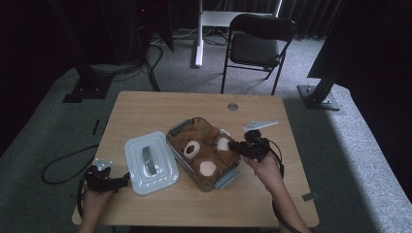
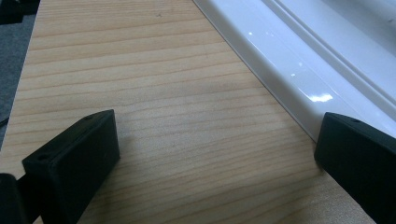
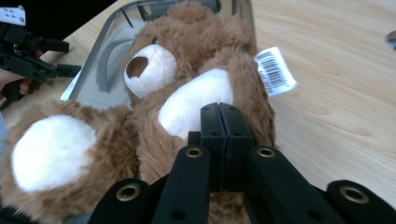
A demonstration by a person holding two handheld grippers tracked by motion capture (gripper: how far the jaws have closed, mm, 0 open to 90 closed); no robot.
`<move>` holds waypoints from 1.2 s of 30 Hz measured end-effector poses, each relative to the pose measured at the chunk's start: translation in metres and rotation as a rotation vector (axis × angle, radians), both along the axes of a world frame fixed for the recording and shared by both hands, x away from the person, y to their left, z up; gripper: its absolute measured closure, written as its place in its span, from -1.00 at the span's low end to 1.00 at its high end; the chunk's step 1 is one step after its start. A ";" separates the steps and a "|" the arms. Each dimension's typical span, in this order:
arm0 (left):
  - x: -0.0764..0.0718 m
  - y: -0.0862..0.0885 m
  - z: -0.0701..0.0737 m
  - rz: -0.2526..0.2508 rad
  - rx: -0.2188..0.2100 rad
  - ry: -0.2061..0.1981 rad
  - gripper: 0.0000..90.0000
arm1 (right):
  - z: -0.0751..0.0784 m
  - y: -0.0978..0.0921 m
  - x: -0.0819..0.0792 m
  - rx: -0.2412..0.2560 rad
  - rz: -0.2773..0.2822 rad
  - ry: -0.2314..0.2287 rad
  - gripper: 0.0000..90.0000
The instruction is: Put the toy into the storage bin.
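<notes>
A brown teddy bear (image 1: pixel 206 155) lies on its back in a clear plastic box (image 1: pixel 171 141) at the table's middle. The box's white lid (image 1: pixel 150 162), with a grey handle, lies flat just left of it. My right gripper (image 1: pixel 233 144) is at the box's right side. In the right gripper view it (image 3: pixel 219 109) is shut, its tips pressed against the bear (image 3: pixel 187 70) at a white paw pad. My left gripper (image 1: pixel 124 180) rests by the lid's near left corner. Its jaws (image 2: pixel 217 130) stand wide open over bare wood, the right one at the lid's edge (image 2: pixel 289 60).
A barcode tag (image 3: pixel 274 70) sticks out from the bear over the box's wall (image 3: pixel 100 60). The wooden table (image 1: pixel 160 107) has a cable hole (image 1: pixel 232 106) at the back. A black folding chair (image 1: pixel 257 43) and dark stands are behind it. A cable (image 1: pixel 63 165) loops on the floor at the left.
</notes>
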State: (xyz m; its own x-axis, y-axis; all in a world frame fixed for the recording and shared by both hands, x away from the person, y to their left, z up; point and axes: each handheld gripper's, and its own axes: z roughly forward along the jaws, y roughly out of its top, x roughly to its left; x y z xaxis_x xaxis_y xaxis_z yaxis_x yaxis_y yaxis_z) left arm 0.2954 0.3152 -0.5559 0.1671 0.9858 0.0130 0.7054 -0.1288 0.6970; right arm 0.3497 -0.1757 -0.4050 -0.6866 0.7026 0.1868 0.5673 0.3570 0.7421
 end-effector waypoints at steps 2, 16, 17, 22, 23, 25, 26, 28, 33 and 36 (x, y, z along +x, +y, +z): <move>0.000 0.000 0.000 0.000 0.001 0.000 -0.99 | -0.004 0.006 0.006 -0.006 0.009 0.019 0.99; 0.000 0.000 0.000 -0.001 0.001 0.001 -0.99 | -0.034 0.044 0.040 -0.191 0.072 0.122 1.00; 0.000 0.000 0.000 -0.001 0.001 0.001 -0.99 | -0.034 0.048 0.040 -0.226 0.085 0.119 1.00; 0.000 0.000 0.000 -0.002 0.002 0.001 -0.99 | -0.041 0.061 0.040 -0.330 0.110 0.121 1.00; 0.000 0.000 0.000 -0.002 0.002 0.001 -0.99 | -0.041 0.061 0.040 -0.329 0.115 0.121 1.00; 0.000 0.000 0.000 -0.001 0.002 0.001 -0.99 | -0.041 0.061 0.040 -0.325 0.109 0.122 1.00; 0.000 0.000 0.000 -0.002 0.002 0.001 -0.99 | -0.040 0.060 0.039 -0.307 0.103 0.118 1.00; 0.000 0.000 0.000 -0.001 0.001 0.000 -0.99 | -0.039 0.059 0.036 -0.296 0.105 0.109 1.00; 0.000 0.000 0.000 -0.001 0.001 0.001 -0.99 | -0.029 0.045 0.033 -0.181 0.087 0.100 1.00; 0.000 0.000 0.000 -0.002 0.003 0.000 -0.99 | -0.019 0.034 0.029 -0.101 0.074 0.097 0.97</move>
